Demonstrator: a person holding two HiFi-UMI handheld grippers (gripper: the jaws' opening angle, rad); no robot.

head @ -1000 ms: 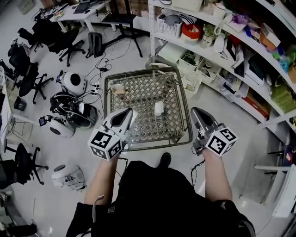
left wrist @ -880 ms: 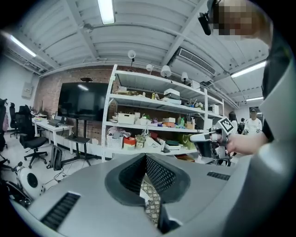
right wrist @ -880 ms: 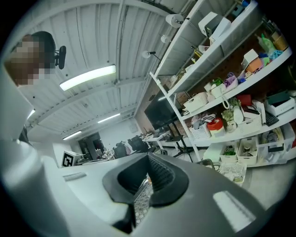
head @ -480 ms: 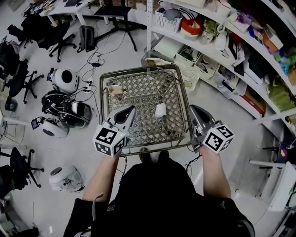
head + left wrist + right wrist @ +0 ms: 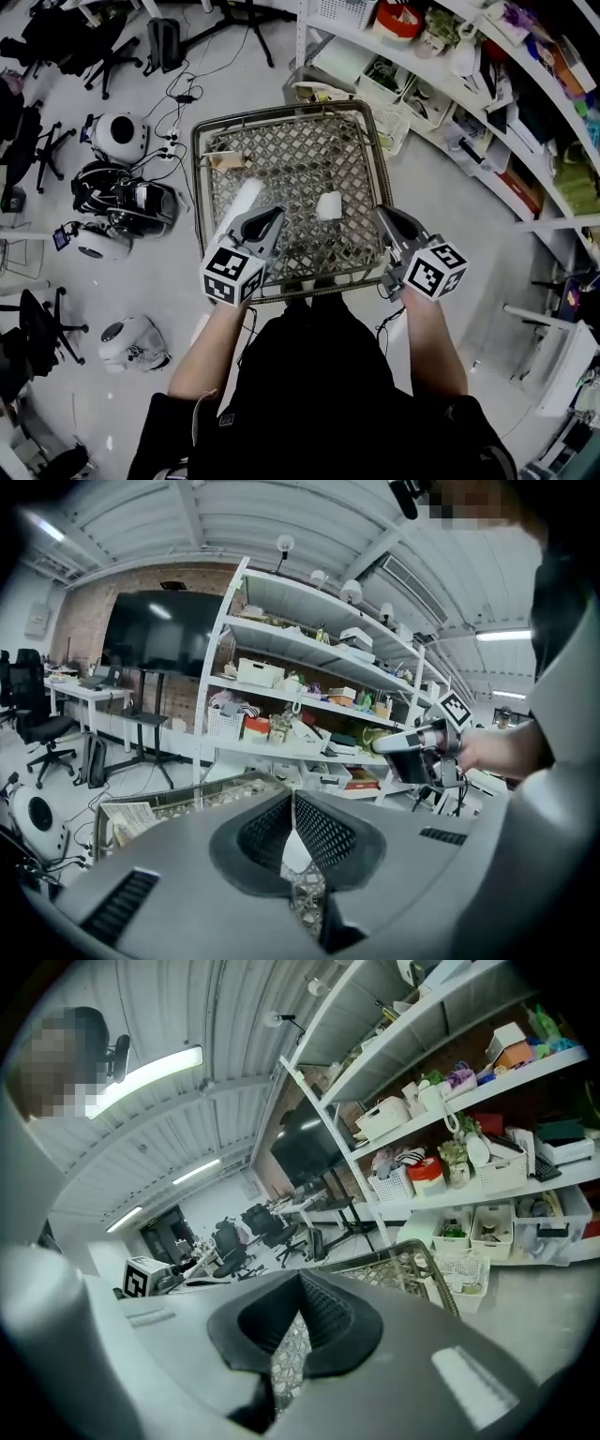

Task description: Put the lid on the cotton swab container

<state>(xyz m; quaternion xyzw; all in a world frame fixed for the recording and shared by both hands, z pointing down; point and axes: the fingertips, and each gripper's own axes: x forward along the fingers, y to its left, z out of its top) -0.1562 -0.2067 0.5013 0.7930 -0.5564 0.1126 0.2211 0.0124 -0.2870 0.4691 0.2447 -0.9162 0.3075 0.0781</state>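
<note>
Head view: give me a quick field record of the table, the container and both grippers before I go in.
surface: lattice-top table with a metal rim
container: white container on the table, right of centre, nothing touching it
lid: cannot tell from these views
left gripper: jaws together, empty, over the table's near-left part
right gripper: jaws together, empty, at the table's right edge, clear of the container

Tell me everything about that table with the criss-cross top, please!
The table is square with rounded corners. Its see-through top looks like woven criss-cross lattice inside a dark, metal-looking rim. It stands on the pale floor beside shelves. On it rest a small white container near the middle, a long white piece at the left, and a small brownish thing by the far left corner.
</note>
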